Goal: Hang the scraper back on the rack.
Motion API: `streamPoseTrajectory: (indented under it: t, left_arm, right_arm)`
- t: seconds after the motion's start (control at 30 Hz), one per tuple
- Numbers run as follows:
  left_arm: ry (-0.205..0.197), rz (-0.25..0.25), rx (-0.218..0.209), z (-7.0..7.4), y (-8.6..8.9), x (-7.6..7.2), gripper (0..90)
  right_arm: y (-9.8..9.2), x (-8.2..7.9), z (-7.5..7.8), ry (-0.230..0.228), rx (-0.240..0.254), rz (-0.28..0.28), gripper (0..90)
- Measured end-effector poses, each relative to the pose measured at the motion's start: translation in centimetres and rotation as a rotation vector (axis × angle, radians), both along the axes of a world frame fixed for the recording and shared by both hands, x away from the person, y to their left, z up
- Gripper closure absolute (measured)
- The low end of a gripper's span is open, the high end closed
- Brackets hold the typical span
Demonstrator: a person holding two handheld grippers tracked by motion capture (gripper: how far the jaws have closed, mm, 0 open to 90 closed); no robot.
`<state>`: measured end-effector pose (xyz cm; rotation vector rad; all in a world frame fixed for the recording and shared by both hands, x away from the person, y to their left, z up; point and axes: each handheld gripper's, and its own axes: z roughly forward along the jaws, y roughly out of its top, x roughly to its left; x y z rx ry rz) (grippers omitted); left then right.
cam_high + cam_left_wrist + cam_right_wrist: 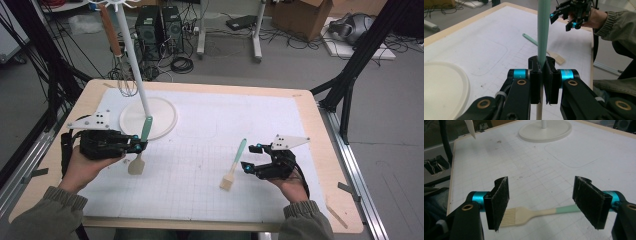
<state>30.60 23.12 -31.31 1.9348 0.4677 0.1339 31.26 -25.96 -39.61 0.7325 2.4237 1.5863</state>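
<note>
Two brushes with mint-green handles and cream heads are in play. My left gripper (136, 146) is shut on the handle of one brush (144, 131), which stands nearly upright with its head (136, 165) at the white mat; the left gripper view has the green handle (543, 30) rising from between the shut jaws of that gripper (543, 72). The other brush (234, 167) lies flat on the mat. My right gripper (251, 157) hovers open just right of it. In the right gripper view this brush (531, 213) lies crosswise under the wide-apart pads of the right gripper (544, 202), untouched.
A white stand with a round base (165, 120) and a tall pole (131, 55) sits at the mat's back left, a whisk (122, 75) hanging from its top. The wooden table edge (320, 150) borders the mat. Cables and boxes lie on the floor beyond.
</note>
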Motion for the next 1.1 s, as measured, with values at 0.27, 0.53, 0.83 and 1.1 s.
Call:
streamPoseTrajectory:
  t: [0.27, 0.53, 0.83, 1.1]
  left_arm:
    - [-0.001, 0.003, -0.009, 0.6, 0.4, 0.4, 84.3]
    - [0.014, 0.008, -0.012, 1.2, 0.9, 1.3, 84.4]
    - [0.015, -0.007, 0.012, 2.4, 1.1, 2.1, 84.4]
    - [0.013, -0.021, 0.04, 3.7, 1.4, 2.9, 84.3]
  right_arm:
    - [-0.3, -0.2, -0.2, 0.001, -0.011, -0.012, 28.7]
    - [-0.5, 0.1, -0.3, -0.001, -0.008, -0.023, 28.3]
    - [-0.4, 0.3, -0.5, 0.006, -0.012, -0.019, 28.2]
    - [-0.4, 0.6, -0.6, 0.008, -0.014, -0.019, 28.2]
